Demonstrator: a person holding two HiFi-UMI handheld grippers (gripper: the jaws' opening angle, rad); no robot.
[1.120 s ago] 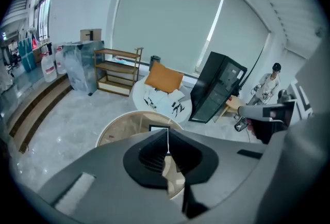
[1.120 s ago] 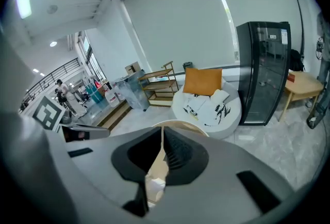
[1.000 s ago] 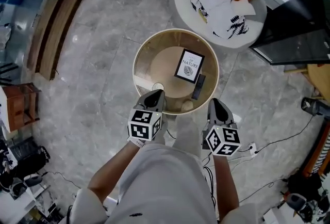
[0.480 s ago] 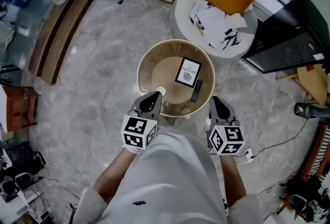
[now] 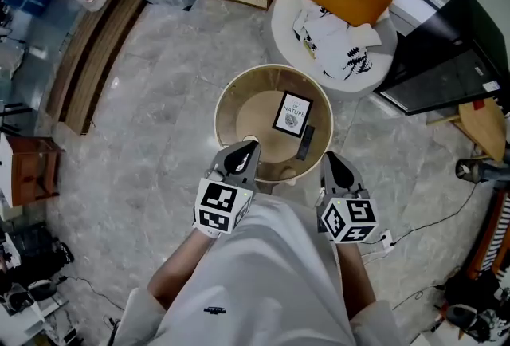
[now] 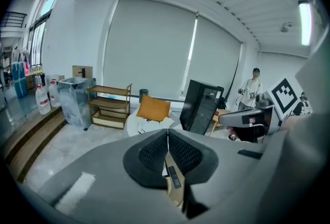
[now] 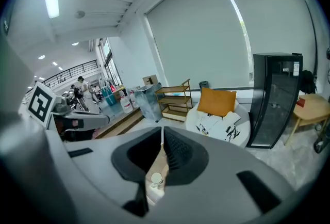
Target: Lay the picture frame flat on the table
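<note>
Drifting slightly right, the left claw (image 5: 249, 148) and right claw (image 5: 330, 161), both pressed together and empty, hover at the worktop (image 5: 227, 109) rim. The frame (image 5: 292, 113) waits mid-worktop; best to spread one claw, pinch its top edge and tip it gently.

Table (image 5: 225, 101) near rim hid behind left tongs (image 5: 244, 155) & right tongs (image 5: 331, 161); can't ID the small white thing (image 5: 248, 139) by my left tip (half covered). Picture frame (image 5: 292, 114) fine print too tiny for me.

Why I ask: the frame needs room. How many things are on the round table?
3: the picture frame mid-table, a dark remote beside it, a white round item at the near edge; the left gripper may hide more.
</note>
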